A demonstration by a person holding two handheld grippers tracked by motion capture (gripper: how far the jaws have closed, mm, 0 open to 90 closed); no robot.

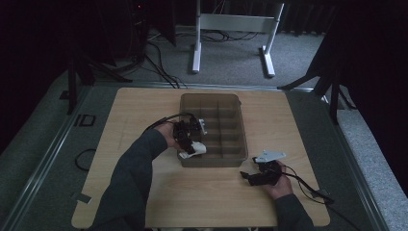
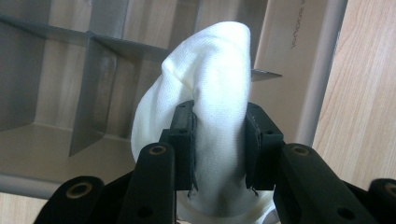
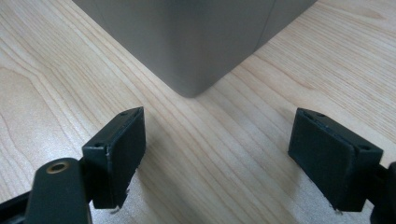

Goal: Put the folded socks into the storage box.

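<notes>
The left gripper (image 1: 191, 147) is gripping a soft white rolled cloth bundle (image 2: 205, 116), w/ its jaws pressing on both sides of the fabric at a medium gap. In the left gripper view the cloth is rising upright between the black pads and folding over at the top, w/ more of it bulging out below the pads. The bundle (image 1: 196, 149) is sitting at the near left corner of a grey translucent plastic organiser tray w/ divider walls (image 1: 238, 126), hanging just over the near-left compartment; can't tell if it's touching the tray floor. The tray is sitting approx. mid-way on the light wood-grain counter (image 1: 134, 110).

The right gripper (image 1: 255, 175) is resting low over the counter, near the tray's near right corner but apart from it. Its jaws are standing wide w/ nothing between them; in the right gripper view a rounded grey tray corner (image 3: 191, 56) is lying ahead, between the two pads but beyond them. A grey three-cornered plate is sitting on top of that gripper, cable trailing off to the right.
</notes>
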